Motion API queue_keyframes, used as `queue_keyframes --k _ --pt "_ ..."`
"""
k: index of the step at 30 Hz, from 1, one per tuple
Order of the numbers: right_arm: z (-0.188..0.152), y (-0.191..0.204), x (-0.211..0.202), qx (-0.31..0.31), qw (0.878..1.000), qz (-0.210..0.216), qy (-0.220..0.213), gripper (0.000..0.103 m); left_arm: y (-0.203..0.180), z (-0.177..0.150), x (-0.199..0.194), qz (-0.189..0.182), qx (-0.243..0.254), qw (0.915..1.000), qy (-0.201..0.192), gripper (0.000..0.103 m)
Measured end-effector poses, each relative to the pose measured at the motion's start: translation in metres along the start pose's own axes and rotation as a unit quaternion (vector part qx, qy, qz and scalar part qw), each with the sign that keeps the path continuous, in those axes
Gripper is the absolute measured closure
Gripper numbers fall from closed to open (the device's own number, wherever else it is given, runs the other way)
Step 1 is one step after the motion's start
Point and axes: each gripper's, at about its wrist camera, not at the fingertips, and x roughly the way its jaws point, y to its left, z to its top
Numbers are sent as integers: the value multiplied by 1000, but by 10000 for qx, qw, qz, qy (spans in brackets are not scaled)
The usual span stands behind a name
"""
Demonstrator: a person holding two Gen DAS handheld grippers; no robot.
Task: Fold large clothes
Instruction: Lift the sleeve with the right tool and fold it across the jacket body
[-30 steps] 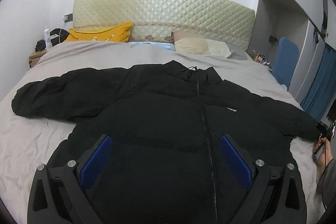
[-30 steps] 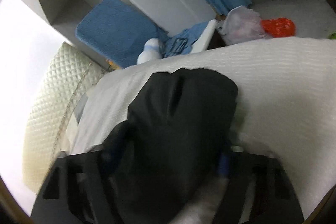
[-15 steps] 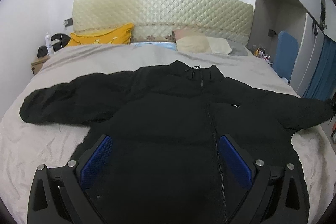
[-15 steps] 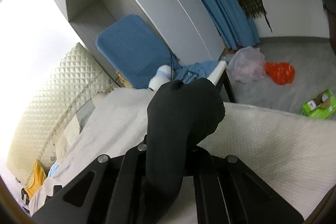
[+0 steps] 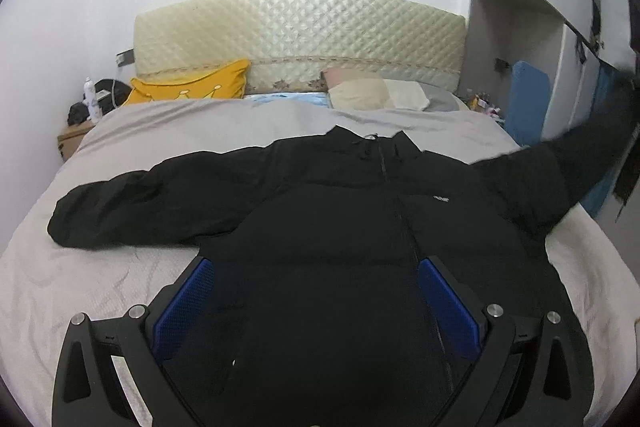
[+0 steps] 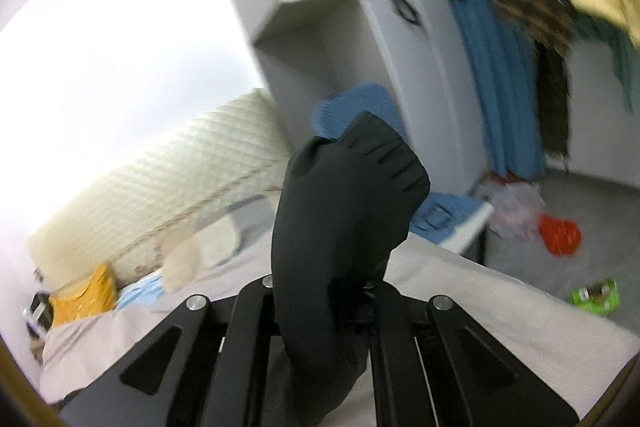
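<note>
A big black puffer jacket (image 5: pixel 340 227) lies front up on the bed, zipped, collar toward the headboard. Its left sleeve (image 5: pixel 132 203) rests flat on the sheet. Its right sleeve (image 5: pixel 580 155) is lifted off the bed toward the upper right edge of the left wrist view. My left gripper (image 5: pixel 316 291) hovers over the jacket's lower body, open, blue pads (image 5: pixel 184 307) wide apart with nothing pinched. My right gripper (image 6: pixel 320 287) is shut on the black sleeve cuff (image 6: pixel 352 195), which bunches up past the fingers.
The bed's pale sheet (image 5: pixel 48 279) surrounds the jacket. A quilted headboard (image 5: pixel 300 35), a yellow cushion (image 5: pixel 192 87) and pillows (image 5: pixel 376 93) lie at the far end. A grey wardrobe (image 6: pixel 332 7) and blue curtain (image 6: pixel 496 87) stand to the right, with bags (image 6: pixel 560 235) on the floor.
My right gripper closed on the sleeve cuff and lifted it high off the bed, rolling as it rose. The left gripper drew back and up slightly, so the jacket looks farther off.
</note>
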Motion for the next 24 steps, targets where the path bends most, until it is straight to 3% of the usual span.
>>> queue_keyframes --k 8,12,15,18,21,24 --pt "-17 162 -31 -726 9927 957 26 96 9 -6 -22 -126 134 9997 -179 0" --pt "-48 239 -35 -1196 9832 1366 178 96 32 -5 -30 -137 15 9995 -291 0" --pt "-85 294 -31 -1554 9726 1696 329 96 49 -4 -33 -150 -47 9993 -329 0" --pt "-130 329 -23 -1752 9638 1944 508 96 65 -4 -31 128 -84 9991 -406 0" --pt "-178 351 -7 -1756 9590 2106 719 96 83 -4 -26 -24 -310 9989 -338 0" --pt "-235 380 6 -1742 9519 2269 1100 96 105 -6 -29 73 -414 9982 -438 0"
